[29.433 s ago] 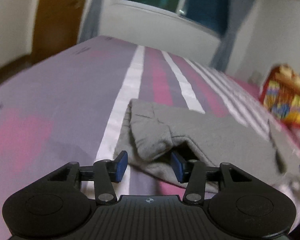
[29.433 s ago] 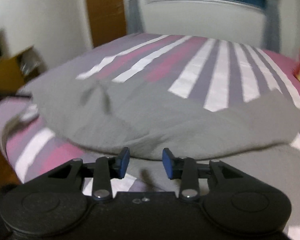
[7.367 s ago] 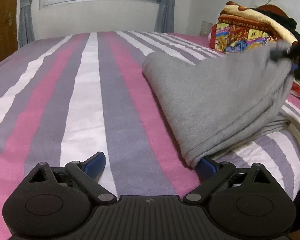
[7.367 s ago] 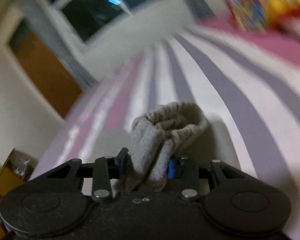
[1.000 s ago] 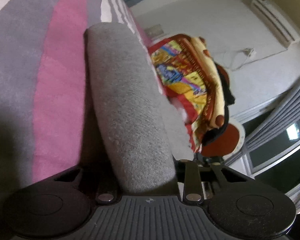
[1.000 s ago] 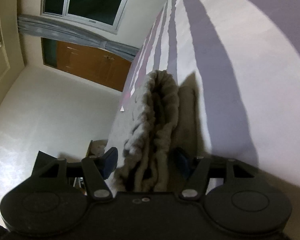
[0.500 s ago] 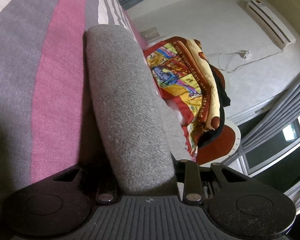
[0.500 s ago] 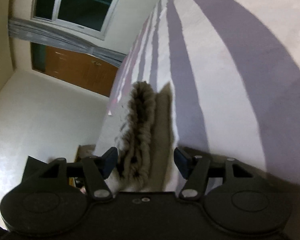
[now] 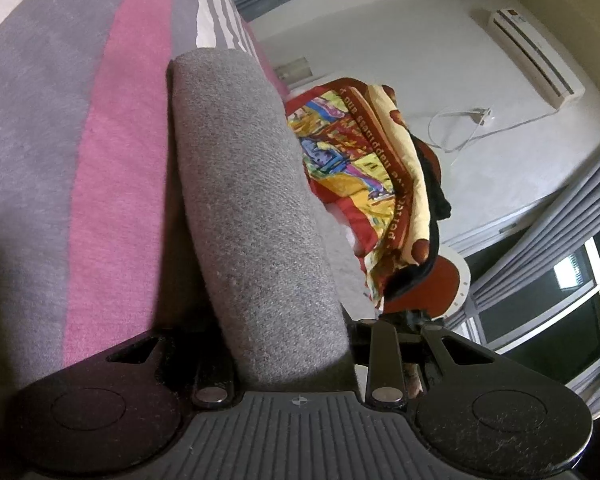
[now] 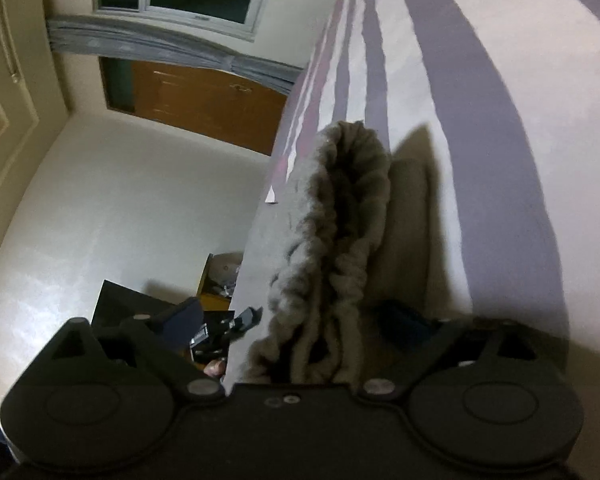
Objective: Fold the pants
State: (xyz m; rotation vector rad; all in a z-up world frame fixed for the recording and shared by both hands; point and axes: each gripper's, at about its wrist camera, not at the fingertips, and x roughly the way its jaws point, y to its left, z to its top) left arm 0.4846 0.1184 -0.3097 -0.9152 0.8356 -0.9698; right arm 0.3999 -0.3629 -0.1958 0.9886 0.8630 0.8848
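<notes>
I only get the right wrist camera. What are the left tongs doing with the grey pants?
Observer: The left tongs look closed around the folded grey pants; the cloth hides their tips.
Operator: What's past the pants over there?
Observer: A colourful blanket is heaped on the striped bed.
Operator: Anything on that wall?
Observer: An air conditioner, mounted high on the wall.
</notes>
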